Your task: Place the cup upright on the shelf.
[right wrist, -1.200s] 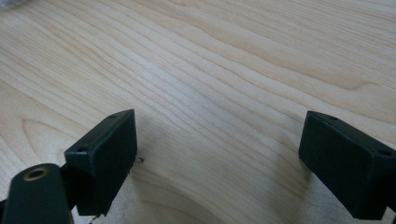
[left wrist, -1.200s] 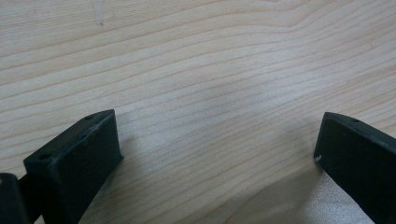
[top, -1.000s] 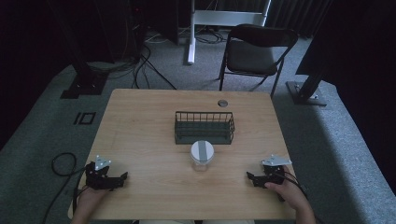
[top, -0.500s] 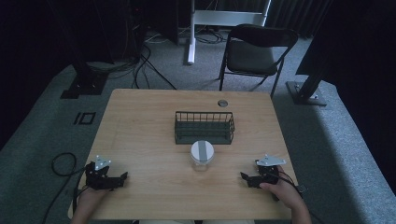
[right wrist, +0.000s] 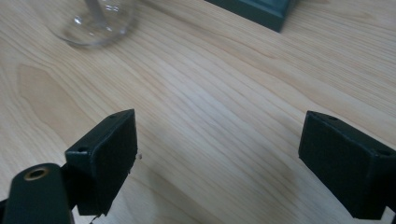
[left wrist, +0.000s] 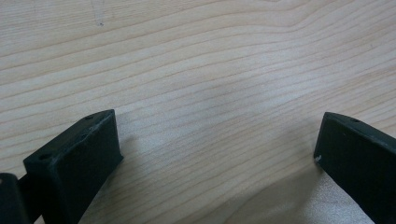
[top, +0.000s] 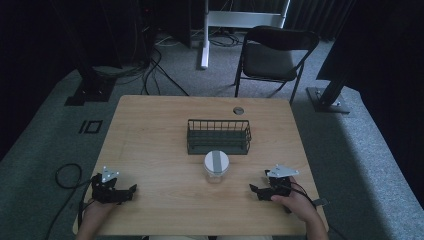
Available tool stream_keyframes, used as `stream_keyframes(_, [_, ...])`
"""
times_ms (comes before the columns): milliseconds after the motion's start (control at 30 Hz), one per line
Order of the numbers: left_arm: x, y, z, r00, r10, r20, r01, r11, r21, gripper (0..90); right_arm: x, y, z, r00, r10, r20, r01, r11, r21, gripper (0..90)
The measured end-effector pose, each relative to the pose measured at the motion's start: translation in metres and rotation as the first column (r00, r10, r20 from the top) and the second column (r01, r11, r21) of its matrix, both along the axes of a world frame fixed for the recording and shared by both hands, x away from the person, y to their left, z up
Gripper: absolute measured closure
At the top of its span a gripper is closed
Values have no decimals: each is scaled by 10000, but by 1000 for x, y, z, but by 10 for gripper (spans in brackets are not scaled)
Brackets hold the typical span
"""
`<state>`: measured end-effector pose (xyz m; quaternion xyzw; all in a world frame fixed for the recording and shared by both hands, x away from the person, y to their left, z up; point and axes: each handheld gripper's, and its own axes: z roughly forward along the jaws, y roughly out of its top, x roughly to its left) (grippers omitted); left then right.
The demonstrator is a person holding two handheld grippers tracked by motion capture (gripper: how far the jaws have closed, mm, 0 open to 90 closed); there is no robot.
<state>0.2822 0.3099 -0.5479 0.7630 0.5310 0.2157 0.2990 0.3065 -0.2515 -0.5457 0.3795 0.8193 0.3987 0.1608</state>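
— On the wooden worktop point(top: 150, 140), what stood in the middle?

— A dark wire basket point(top: 218, 136), rectangular and open-topped, sat near the centre. Just in front of it, on the person's side, stood a clear glass jar point(top: 216, 166) with a white lid crossed by a grey strip. The two looked very close; whether they touched could not be told from the high view. A small round grommet point(top: 238, 110) was set into the wood near the far edge.

— And the jar from closer up?

— The right gripper view caught its clear rounded base at the top left, with one dark corner of the basket at the top, both beyond the jaws.

— How were the grippers?

— The left gripper point(top: 131, 190) lay low at the near left corner, held in the left hand point(top: 96, 210). Its jaws were spread wide over bare wood grain, holding nothing. The right gripper point(top: 254, 190) sat at the near right, held by the right hand point(top: 295, 202), jaws likewise wide apart and empty, pointing toward the jar but well short of it.

— Anything behind the worktop?

— A black folding chair point(top: 272, 55) stood on grey carpet.
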Motion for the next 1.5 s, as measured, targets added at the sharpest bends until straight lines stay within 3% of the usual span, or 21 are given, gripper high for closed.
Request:
stream_keyframes(733, [0, 0, 0, 10000, 8, 4, -8, 10000, -13, 6, 3, 43, 7, 9950, 963, 283, -973, 9946, 370, 113])
stream_keyframes(1500, [0, 0, 0, 10000, 12, 7, -12, 10000, -18, 6, 10, 95, 14, 9814, 1768, 751, -1823, 9805, 738, 113])
